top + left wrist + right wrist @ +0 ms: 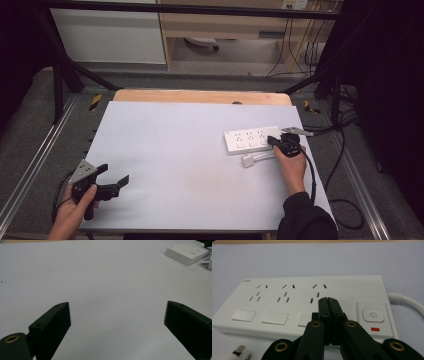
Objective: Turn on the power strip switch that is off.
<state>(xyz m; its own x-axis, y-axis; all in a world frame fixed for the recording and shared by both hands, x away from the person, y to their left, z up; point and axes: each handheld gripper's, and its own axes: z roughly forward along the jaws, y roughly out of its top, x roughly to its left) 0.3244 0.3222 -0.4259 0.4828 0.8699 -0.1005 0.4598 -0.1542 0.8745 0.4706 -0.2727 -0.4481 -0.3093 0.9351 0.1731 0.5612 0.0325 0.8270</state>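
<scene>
right gripper [327, 301]: my jaws are pressed flat together with nothing between them, tips resting on the power strip [307, 292] just below its third socket group; i judge i'm using them as one blunt finger to push something there, perhaps the small switch they half cover.
left gripper [114, 183]: my jaws stand wide apart and hold nothing, hovering over bare table [175, 150] well away from the strip, kept clear, i think, until needed.
power strip place: near the table's right edge, flat, sockets up.
plug [248, 161]: lies loose just in front of the strip, not inserted.
right gripper view adds: the power button [373, 315] with a red mark under it, and three small switches.
high view adds: both hands and the cord trailing off.
</scene>
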